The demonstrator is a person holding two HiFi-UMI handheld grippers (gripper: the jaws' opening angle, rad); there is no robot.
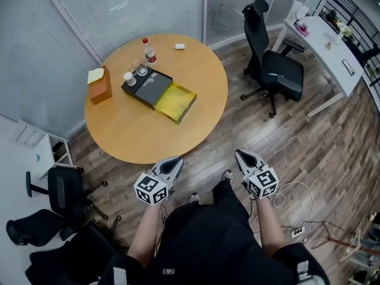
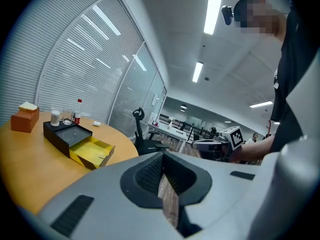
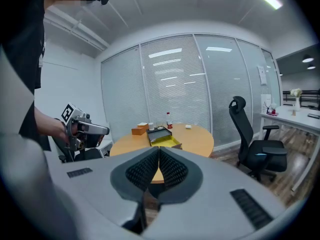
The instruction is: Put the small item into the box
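Observation:
A black box [image 1: 147, 85] with its yellow tray [image 1: 176, 101] pulled open lies on the round wooden table [image 1: 196, 129]. A small white item [image 1: 180, 46] rests near the table's far edge, apart from the box. My left gripper [image 1: 175, 160] and right gripper [image 1: 243, 155] hover over the floor just short of the table's near edge, both shut and empty. The left gripper view shows the box [image 2: 67, 135] and the item [image 2: 97, 123] far off past my shut left gripper [image 2: 162, 159]. In the right gripper view the box [image 3: 162, 134] lies ahead of my shut right gripper [image 3: 158, 151].
An orange box [image 1: 101, 85], two glass cups [image 1: 135, 74] and a red-capped bottle [image 1: 149, 52] stand beside the black box. A black office chair [image 1: 274, 70] and a white desk [image 1: 332, 46] stand to the right. Another chair [image 1: 59, 189] is at the left. Cables [image 1: 297, 206] lie on the floor.

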